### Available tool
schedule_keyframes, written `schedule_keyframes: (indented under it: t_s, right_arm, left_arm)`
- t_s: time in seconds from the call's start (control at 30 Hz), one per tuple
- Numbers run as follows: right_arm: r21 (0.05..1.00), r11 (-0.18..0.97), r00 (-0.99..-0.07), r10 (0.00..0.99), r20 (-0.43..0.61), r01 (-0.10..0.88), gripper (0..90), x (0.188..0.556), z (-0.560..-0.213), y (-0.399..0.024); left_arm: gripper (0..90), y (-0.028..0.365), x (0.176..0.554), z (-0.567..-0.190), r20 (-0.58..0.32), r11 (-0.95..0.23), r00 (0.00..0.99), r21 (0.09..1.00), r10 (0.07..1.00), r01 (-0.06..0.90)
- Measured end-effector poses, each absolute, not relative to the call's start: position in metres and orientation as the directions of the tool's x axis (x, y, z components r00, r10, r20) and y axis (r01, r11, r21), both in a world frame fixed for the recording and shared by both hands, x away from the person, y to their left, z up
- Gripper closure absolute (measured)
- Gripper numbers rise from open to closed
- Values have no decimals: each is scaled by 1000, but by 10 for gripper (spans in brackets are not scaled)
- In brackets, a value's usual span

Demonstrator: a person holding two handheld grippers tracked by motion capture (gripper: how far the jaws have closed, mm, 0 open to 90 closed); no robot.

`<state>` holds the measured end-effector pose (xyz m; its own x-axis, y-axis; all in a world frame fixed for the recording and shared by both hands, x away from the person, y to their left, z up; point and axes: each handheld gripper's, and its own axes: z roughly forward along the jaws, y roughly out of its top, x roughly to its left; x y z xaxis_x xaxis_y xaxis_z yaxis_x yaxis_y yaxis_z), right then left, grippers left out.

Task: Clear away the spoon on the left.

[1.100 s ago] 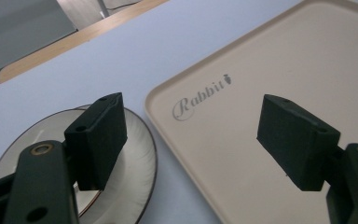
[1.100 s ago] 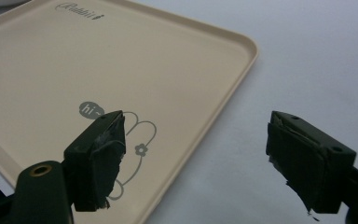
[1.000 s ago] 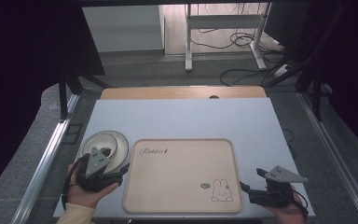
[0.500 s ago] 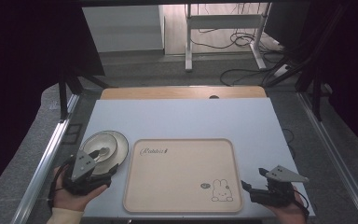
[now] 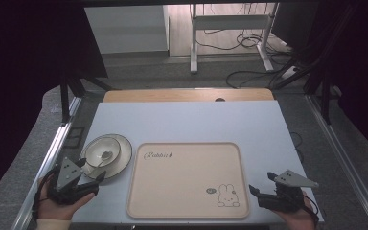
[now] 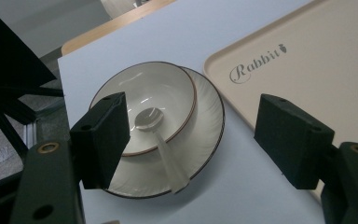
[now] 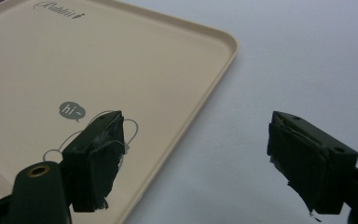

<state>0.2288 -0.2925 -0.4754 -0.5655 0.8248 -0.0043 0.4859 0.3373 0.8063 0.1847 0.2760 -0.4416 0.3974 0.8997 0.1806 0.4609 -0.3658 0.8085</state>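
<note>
My left gripper (image 5: pixel 90 178) is wide open, near the bowl (image 5: pixel 103 151), spoon (image 6: pixel 161 144) and plate (image 5: pixel 121 160) left of the tray (image 5: pixel 187 179). Right gripper (image 5: pixel 261 191) also open, holding nothing, at the tray's near right corner. Nothing loaded yet, so all moving remains.

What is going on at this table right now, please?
A person holds a claw in each hand. The left claw is open, poised near a bowl with a spoon in it, stacked on a plate. The right claw hangs open over the corner of an empty tray.
</note>
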Motion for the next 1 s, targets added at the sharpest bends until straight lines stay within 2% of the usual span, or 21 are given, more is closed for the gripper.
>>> schedule_keyframes:
  t_s: [0.43,0.53,0.73,1.0]
  right_arm:
    - [804,347,-567,824,-15,483,194,228,-476,-293]
    - [801,351,-569,822,-16,485,194,228,-476,-292]
    - [794,361,-572,820,-19,490,194,229,-477,-292]
    - [796,368,-573,819,-34,480,194,228,-477,-291]
  left_arm:
    - [271,293,176,-458,171,-355,381,796,909,491]
    - [301,298,175,-463,168,-336,358,809,919,482]
    - [355,298,177,-468,163,-344,378,807,911,480]
    - [477,295,180,-472,179,-364,390,802,903,474]
